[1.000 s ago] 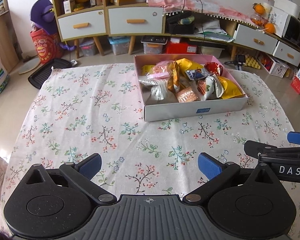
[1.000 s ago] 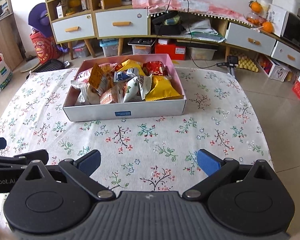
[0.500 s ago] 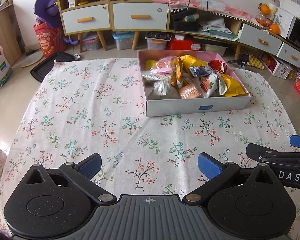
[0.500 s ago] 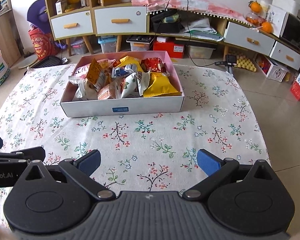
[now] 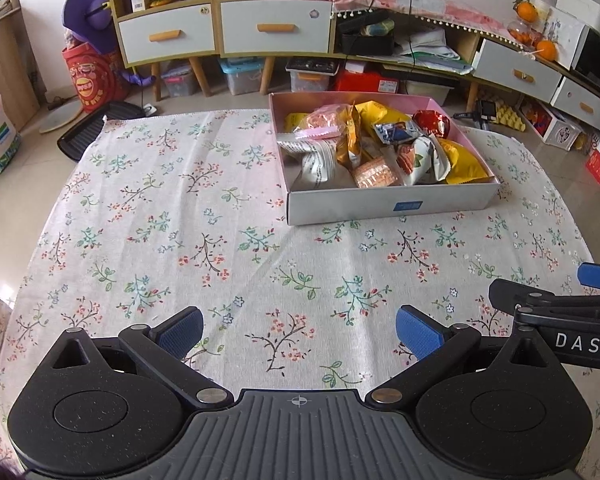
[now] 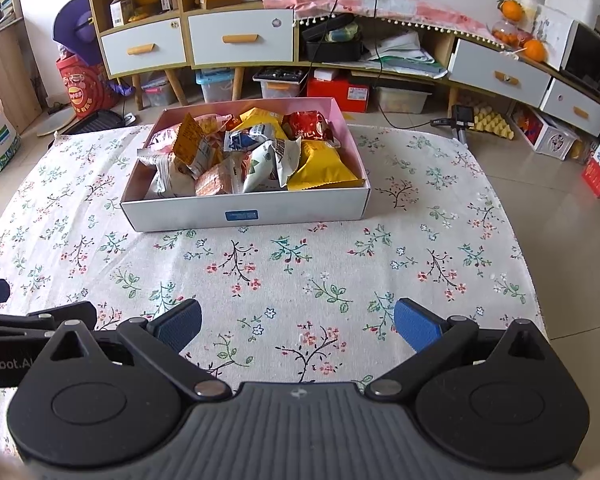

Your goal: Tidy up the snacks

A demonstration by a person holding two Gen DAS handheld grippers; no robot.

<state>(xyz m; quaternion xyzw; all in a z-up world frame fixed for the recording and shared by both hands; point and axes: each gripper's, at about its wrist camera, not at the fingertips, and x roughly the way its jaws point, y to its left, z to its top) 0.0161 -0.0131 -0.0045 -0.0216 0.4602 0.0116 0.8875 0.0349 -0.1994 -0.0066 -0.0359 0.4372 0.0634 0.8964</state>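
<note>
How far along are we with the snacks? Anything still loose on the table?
Done, by the look of it: the snack packets all lie heaped in the box, and none shows on the floral tablecloth. In hand: nothing; the left gripper and right gripper are both open and empty, short of the box. Left: possibly only tidying the jumbled heap.

A shallow white box (image 6: pixel 188 214) with a pink inside sits flat on the surface, heaped with snack packets (image 6: pixel 256 152) — yellow, red, white, orange — lying jumbled and overlapping.
</note>
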